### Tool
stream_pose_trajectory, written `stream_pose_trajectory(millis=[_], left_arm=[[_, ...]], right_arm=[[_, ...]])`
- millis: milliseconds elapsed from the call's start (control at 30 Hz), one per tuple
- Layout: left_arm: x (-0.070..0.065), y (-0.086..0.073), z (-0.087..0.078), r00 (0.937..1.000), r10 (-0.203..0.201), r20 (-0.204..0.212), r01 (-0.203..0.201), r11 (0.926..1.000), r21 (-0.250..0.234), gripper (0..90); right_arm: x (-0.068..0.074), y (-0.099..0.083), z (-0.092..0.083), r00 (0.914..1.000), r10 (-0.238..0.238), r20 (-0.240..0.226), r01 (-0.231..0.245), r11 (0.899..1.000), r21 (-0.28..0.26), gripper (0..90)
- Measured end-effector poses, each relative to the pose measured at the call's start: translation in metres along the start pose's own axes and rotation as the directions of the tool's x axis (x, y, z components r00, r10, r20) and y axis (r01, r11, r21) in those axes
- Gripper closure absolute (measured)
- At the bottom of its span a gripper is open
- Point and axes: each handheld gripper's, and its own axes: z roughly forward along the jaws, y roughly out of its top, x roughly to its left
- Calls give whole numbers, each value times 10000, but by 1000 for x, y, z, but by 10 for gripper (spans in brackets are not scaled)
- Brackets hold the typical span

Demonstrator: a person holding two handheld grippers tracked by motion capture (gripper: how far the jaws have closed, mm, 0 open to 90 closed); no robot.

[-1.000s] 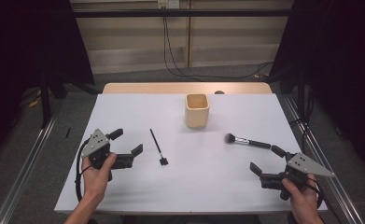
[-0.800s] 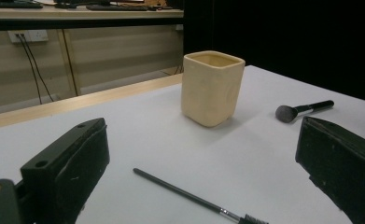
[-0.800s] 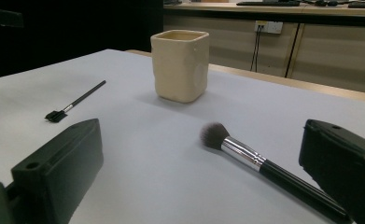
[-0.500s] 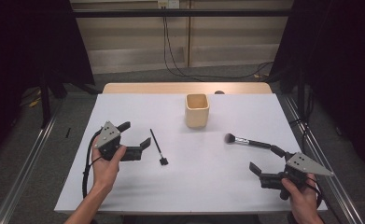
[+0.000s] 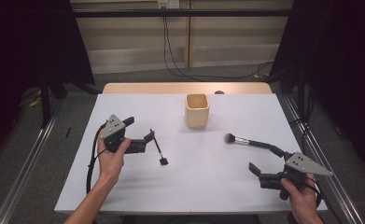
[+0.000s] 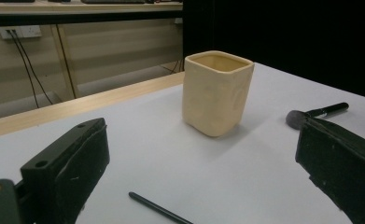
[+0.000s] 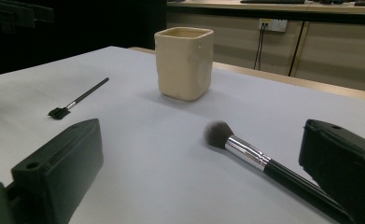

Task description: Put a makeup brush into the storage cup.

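1. High view: the left gripper [image 5: 143, 131] hangs just above the table [image 5: 124, 186], its jaws spread wide and pointing at the thin brush [image 5: 159, 148], a slim black stick with a small flat head lying just beside it. The right gripper [image 5: 266, 165] rests low near the table's right front corner, jaws also wide, with the handle end of the fluffy brush [image 5: 249, 141] just ahead of it. A cream cup [image 5: 197, 110] stands upright, well apart from both brushes, toward the far middle.

2. Left gripper view: the two black jaws stand far apart with nothing between them. The thin brush's handle [image 6: 157, 211] lies on the table low between them; the cup [image 6: 216, 92] stands beyond, and the fluffy brush [image 6: 318, 112] shows past the right-hand jaw.

3. Right gripper view: the jaws are wide and empty. The fluffy brush [image 7: 245, 151] runs from its grey bristles back toward the right-hand jaw; the thin brush [image 7: 80, 100] lies farther off, the cup [image 7: 184, 63] behind.

4. Step in hand, as I judge it: the reach for the brushes, neither yet grasped. The next move calls for lowering the left jaws astride the thin handle and closing squarely, since so slim a stick could roll or slip.

5. Surface and room: a white tabletop with a wooden strip along the far edge; dark curtains at the sides, pale wall panels and hanging cables [image 5: 171, 51] behind.
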Motion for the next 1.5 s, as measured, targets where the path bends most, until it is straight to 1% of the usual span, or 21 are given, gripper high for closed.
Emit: stream_pose_trajectory(millis=[167, 333, 400, 467, 533, 567, 700, 833, 900, 1000, 1033, 1067, 1100, 1133, 1233, 1300, 1333, 1367, 1433, 1467, 1500], left_arm=[[2, 4, 11, 9993, -133, 362, 119, 9991, 398, 28], [3, 11, 21, 9991, 214, 353, -235, 9979, 609, 26], [4, 14, 24, 9991, -46, 415, 20, 9980, 639, 26], [5, 18, 25, 9985, -347, 422, 295, 9927, 1166, 26], [5, 20, 25, 9992, -222, 332, 176, 9909, 1332, 26], [5, 22, 25, 9995, 30, 313, -73, 9903, 1385, 26], [7, 30, 24, 9973, 268, 683, -394, 9807, 1914, 24], [8, 37, 23, 9955, 210, 927, -408, 9753, 2170, 23], [9, 40, 24, 9935, 380, 1074, -645, 9647, 2555, 23], [9, 43, 27, 9904, 740, 1168, -1090, 9377, 3299, 24], [9, 43, 27, 9904, 740, 1168, -1090, 9377, 3299, 24], [10, 44, 28, 9889, 822, 1235, -1205, 9306, 3457, 24], [10, 44, 29, 9868, 618, 1497, -1131, 9244, 3644, 24], [11, 44, 31, 9798, 470, 1944, -1250, 9027, 4116, 27], [11, 41, 33, 9780, 611, 1994, -1458, 8841, 4439, 24], [11, 40, 34, 9768, 685, 2029, -1549, 8800, 4490, 25], [12, 39, 36, 9749, 761, 2090, -1693, 8634, 4753, 29], [12, 39, 36, 9749, 761, 2090, -1693, 8634, 4753, 29], [13, 36, 38, 9746, 749, 2112, -1754, 8416, 5109, 31], [13, 36, 38, 9746, 749, 2112, -1754, 8416, 5109, 30], [13, 34, 40, 9707, 703, 2299, -1874, 8202, 5406, 31]], right_arm=[[0, 0, 2, 10000, -2, -16, 2, 10000, 33, 0], [-1, 0, 1, 10000, 40, 16, -40, 10000, 27, 0], [-1, 0, 1, 10000, 37, 9, -37, 10000, 38, 0], [0, 0, 1, 10000, 0, 4, 0, 10000, 36, 0], [0, 0, 1, 10000, -32, -6, 32, 10000, 37, 0], [0, 0, 0, 10000, -39, -2, 39, 10000, 9, 0], [-1, 0, 1, 10000, 5, 13, -5, 10000, 29, 0], [0, 0, 1, 10000, 8, 14, -8, 10000, 44, 0], [-1, 0, 1, 10000, 60, 23, -60, 10000, 44, 0], [-1, 0, 1, 10000, 37, 22, -37, 10000, 27, 0], [-1, 0, 1, 10000, 37, 25, -37, 10000, 32, 0], [-1, 0, 1, 10000, 37, 25, -37, 10000, 32, 0], [-1, 0, 1, 10000, 52, 14, -52, 10000, 45, 0], [-1, 0, 1, 10000, 53, 14, -53, 10000, 50, 0], [-1, 0, 0, 10000, 19, 26, -19, 10000, 24, 0], [-1, 0, 1, 10000, 55, -1, -55, 10000, 64, 0], [-1, 0, 1, 10000, 78, -43, -78, 9999, 100, 0], [-1, 0, 1, 10000, 68, -20, -67, 9999, 120, 0], [0, 0, 1, 10000, 70, -30, -70, 9999, 112, 0], [0, 0, 1, 10000, 73, -26, -72, 9999, 113, 0], [0, 0, 1, 10000, 66, -26, -65, 9999, 117, 0]])
